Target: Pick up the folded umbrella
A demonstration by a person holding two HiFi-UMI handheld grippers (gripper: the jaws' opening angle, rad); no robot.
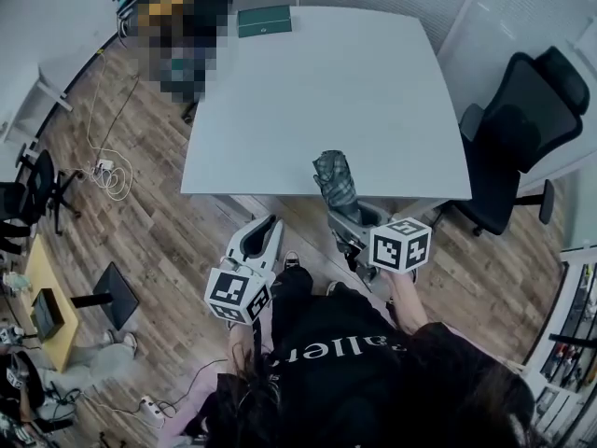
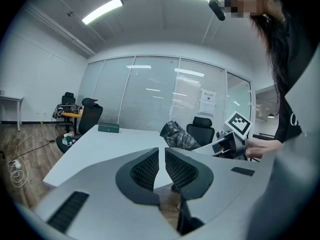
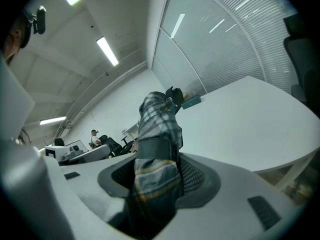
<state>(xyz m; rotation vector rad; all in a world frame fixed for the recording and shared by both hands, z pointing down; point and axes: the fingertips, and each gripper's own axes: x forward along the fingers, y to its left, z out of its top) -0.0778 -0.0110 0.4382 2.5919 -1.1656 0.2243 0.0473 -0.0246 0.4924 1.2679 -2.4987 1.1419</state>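
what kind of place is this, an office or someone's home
Most likely an office or meeting room. A large white table has a black swivel office chair beside it, and glass partition walls with blinds run behind under ceiling strip lights.

One folded umbrella (image 1: 334, 177), one table (image 1: 326, 91), one green box (image 1: 264, 21), two grippers (image 1: 268, 226) (image 1: 347, 215).

Got a big white table (image 1: 326, 91) in the middle, with a flat green box (image 1: 264, 21) parked at its far edge. Black office chair (image 1: 522, 129) just off the right side, another black chair (image 1: 28, 189) way over left. Wood floor (image 1: 159, 241) with a power strip (image 1: 103, 167) and coiled white cable (image 1: 117, 185). Glass partition with blinds (image 2: 150, 99) behind, strip lights (image 2: 102, 10) up top.
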